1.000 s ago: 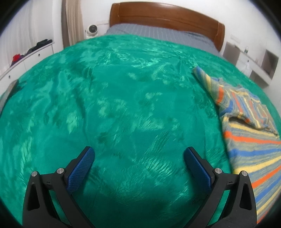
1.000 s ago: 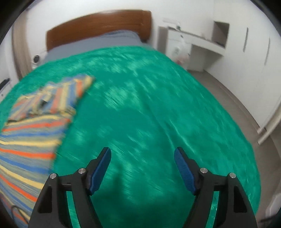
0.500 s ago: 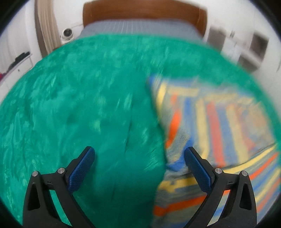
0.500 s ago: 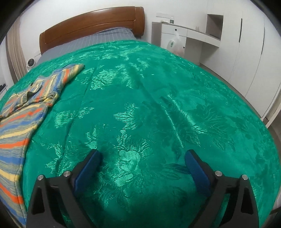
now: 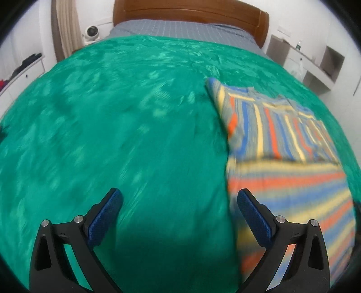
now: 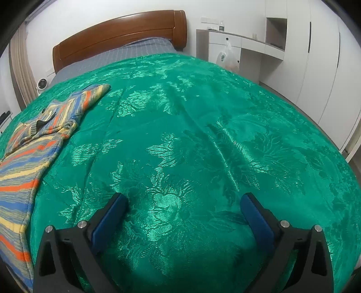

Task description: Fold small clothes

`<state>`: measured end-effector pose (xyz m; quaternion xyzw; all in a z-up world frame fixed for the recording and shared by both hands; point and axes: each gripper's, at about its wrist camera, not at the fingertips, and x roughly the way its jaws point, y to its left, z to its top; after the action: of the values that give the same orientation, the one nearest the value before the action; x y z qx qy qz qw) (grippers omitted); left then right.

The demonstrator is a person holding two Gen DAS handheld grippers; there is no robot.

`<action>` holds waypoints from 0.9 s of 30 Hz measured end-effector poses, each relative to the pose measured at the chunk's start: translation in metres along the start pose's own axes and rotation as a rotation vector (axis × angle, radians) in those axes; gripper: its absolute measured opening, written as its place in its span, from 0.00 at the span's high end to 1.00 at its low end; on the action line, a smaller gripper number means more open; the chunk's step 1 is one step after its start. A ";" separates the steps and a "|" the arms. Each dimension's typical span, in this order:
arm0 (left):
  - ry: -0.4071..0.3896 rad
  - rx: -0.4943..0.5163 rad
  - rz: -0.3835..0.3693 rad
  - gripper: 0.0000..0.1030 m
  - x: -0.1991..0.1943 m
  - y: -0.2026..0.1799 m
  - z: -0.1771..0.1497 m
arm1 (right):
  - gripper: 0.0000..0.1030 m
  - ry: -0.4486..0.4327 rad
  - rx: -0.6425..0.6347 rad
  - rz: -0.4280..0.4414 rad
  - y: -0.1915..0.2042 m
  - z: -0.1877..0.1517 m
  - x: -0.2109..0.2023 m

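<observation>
both tongs stand apart and empty over the green bedspread (image 6: pixel 203 135); the left gripper (image 5: pixel 178 214) is nearer, its right finger just beside the striped garment (image 5: pixel 282 157); the right gripper (image 6: pixel 183 216), jaws just opened wider, has it well off to its left; the garment's long axis runs toward the headboard (image 5: pixel 191 11)

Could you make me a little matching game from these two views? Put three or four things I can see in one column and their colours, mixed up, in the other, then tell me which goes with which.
Things:
1. bedspread
2. small garment
3. headboard
4. gripper pads

Colours:
A. blue
B. brown wood
C. shiny green with a flower pattern
D. stripes of orange, blue, yellow and grey

Pairs: 1-C, 2-D, 3-B, 4-A
</observation>
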<state>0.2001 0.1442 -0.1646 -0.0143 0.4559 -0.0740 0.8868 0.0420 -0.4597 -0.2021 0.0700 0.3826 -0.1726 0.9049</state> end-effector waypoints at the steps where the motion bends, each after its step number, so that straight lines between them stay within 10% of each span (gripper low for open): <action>1: 0.014 0.002 -0.003 0.01 -0.014 0.006 -0.014 | 0.02 0.009 -0.005 0.004 0.000 0.001 -0.001; 8: 0.122 -0.027 -0.092 0.01 -0.074 0.009 -0.090 | 0.05 0.044 -0.161 0.174 -0.002 0.017 -0.062; 14: 0.242 0.074 -0.101 0.02 -0.073 -0.036 -0.142 | 0.05 0.244 -0.435 0.564 0.023 -0.023 -0.149; 19: 0.303 0.178 -0.051 0.16 -0.069 -0.065 -0.161 | 0.11 0.343 -0.360 0.602 0.040 -0.060 -0.137; 23: 0.364 0.198 -0.041 0.29 -0.067 -0.071 -0.168 | 0.36 0.449 -0.225 0.613 0.053 -0.079 -0.101; 25: 0.393 0.200 -0.031 0.66 -0.066 -0.071 -0.170 | 0.50 0.490 -0.211 0.609 0.060 -0.086 -0.093; 27: 0.427 0.169 -0.069 0.94 -0.066 -0.068 -0.171 | 0.95 0.506 -0.248 0.604 0.066 -0.088 -0.094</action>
<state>0.0155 0.0932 -0.2049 0.0605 0.6246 -0.1433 0.7653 -0.0537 -0.3516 -0.1961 0.1097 0.5730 0.1708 0.7940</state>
